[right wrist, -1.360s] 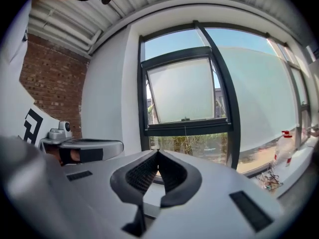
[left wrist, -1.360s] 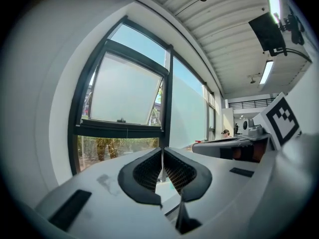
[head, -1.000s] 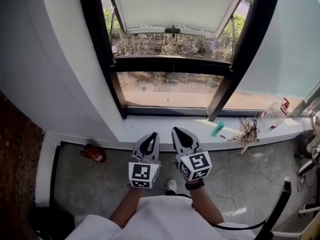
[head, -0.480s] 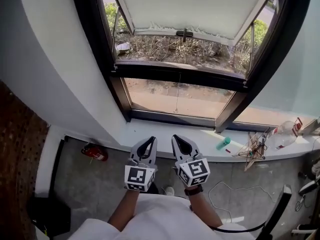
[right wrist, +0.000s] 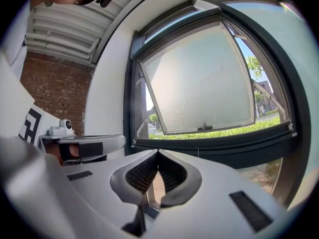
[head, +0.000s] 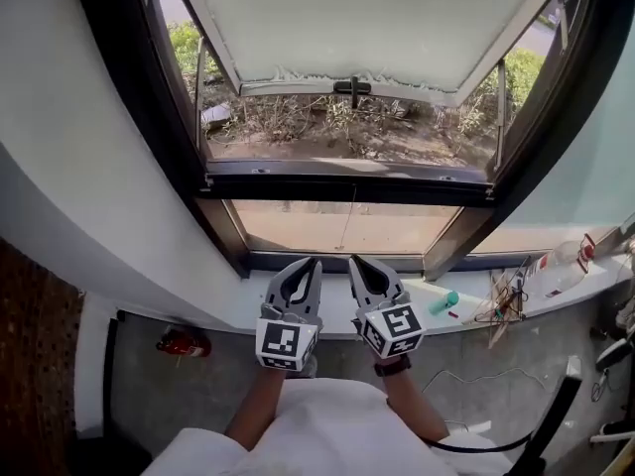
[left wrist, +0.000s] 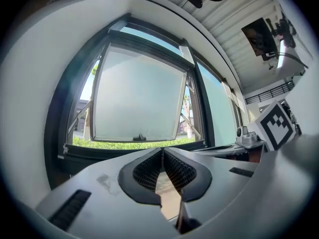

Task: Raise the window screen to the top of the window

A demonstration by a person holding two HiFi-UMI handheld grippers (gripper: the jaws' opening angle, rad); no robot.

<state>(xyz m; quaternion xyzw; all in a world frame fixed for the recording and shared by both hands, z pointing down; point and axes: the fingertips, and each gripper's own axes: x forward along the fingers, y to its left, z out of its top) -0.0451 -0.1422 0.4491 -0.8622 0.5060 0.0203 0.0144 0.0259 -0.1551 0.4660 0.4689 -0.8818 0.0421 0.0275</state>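
Observation:
A black-framed window fills the top of the head view. Its frosted sash (head: 367, 18) is pushed outward, with a black handle (head: 351, 87) on its lower edge. A dark cross bar (head: 347, 181) runs below the opening, and a thin cord (head: 347, 228) hangs from it in front of the lower pane. My left gripper (head: 310, 264) and right gripper (head: 357, 262) sit side by side over the white sill (head: 248, 296), pointing at the window. Both are shut and empty. In the gripper views, the left gripper (left wrist: 162, 151) and right gripper (right wrist: 158, 153) show their pads meeting.
On the sill to the right lie a teal object (head: 444, 302), a wooden stick frame (head: 506, 300) and a plastic bottle (head: 561, 266). A red fire extinguisher (head: 184, 343) lies on the floor at left, beside a brick wall (head: 35, 365). A black chair part (head: 556, 415) stands at lower right.
Both grippers have moved forward together toward the window and now reach over the sill. The window looms larger. Their jaws stayed shut.

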